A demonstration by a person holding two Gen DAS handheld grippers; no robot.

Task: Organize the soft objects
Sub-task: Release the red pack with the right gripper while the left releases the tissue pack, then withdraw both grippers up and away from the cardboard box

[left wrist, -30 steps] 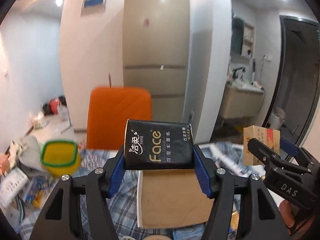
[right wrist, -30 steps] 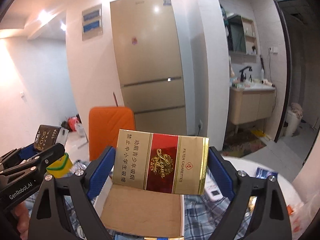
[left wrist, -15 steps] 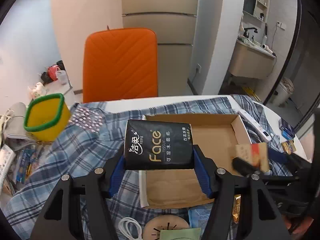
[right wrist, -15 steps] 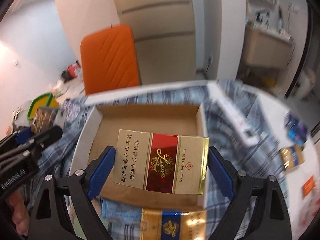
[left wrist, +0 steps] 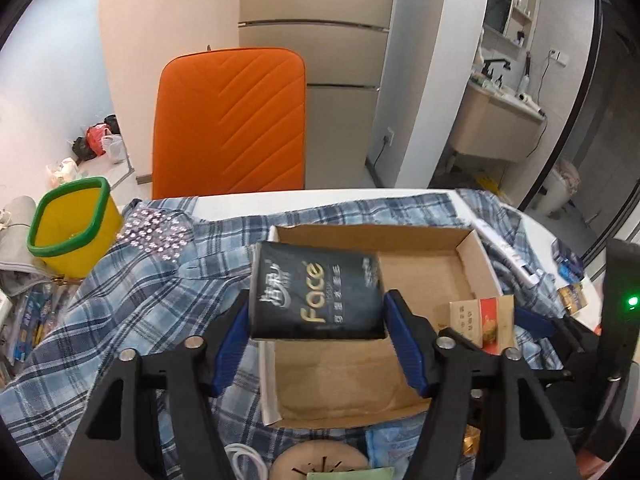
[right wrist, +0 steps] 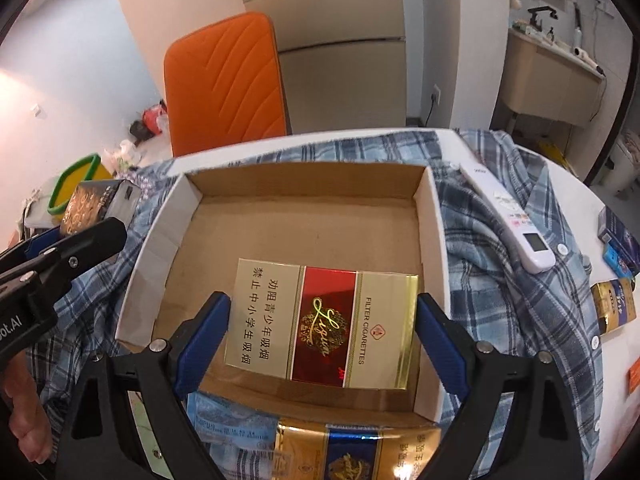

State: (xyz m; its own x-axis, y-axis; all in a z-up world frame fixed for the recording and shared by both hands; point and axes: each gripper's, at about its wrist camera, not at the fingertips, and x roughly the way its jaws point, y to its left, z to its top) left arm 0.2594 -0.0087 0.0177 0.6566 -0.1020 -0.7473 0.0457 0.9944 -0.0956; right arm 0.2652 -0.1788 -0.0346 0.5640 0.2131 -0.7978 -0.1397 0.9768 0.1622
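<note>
Tissue pack (left wrist: 318, 292), black, marked "Face", clamped between left gripper (left wrist: 316, 330) pads, held over left edge of box (left wrist: 482, 256). Right gripper (right wrist: 322, 340) clamps cigarette pack (right wrist: 320, 326), red-gold, reading "FILTER CIGARETTES", low over box floor. Box sits on plaid shirt (right wrist: 496, 272); white remote (right wrist: 508, 220) to its right.

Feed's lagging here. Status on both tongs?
Left tongs shut on tissue pack. Right tongs shut on cigarette carton. Both over empty cardboard box.
</note>
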